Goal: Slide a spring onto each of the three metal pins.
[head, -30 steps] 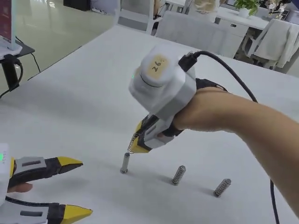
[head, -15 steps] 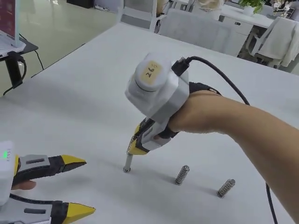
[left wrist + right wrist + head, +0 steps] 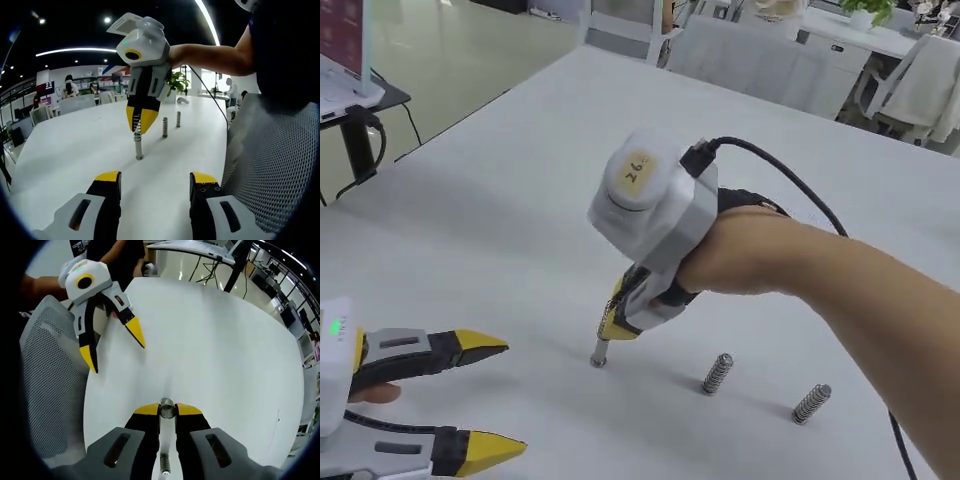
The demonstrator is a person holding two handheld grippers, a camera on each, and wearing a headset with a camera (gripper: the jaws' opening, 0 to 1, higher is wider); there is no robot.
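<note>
The right gripper point(image 3: 137, 125) comes down steeply over the white table point(image 3: 500, 200), its yellow-tipped jaws pinched on a spring point(image 3: 137, 126). The spring sits right between the jaw tips with a few coils showing at either end. Its long axis runs up and down, nearly in line with the jaws. From the right gripper view you look down along the jaws at the spring's open top coil. Straight below the tips stands a bare metal pin point(image 3: 138, 149), upright on a small foot. The spring's lower end meets the top of that pin, though I cannot tell whether it has gone over it. Off to the far side of the right gripper from the left one, two more pins point(image 3: 717, 373) point(image 3: 811, 403) stand in a row, each wearing a spring, both coils upright with a slight lean. The left gripper point(image 3: 510, 395) hangs low near the person, well apart from the pin, its jaws spread wide with nothing between them, tips pointing toward the bare pin.
</note>
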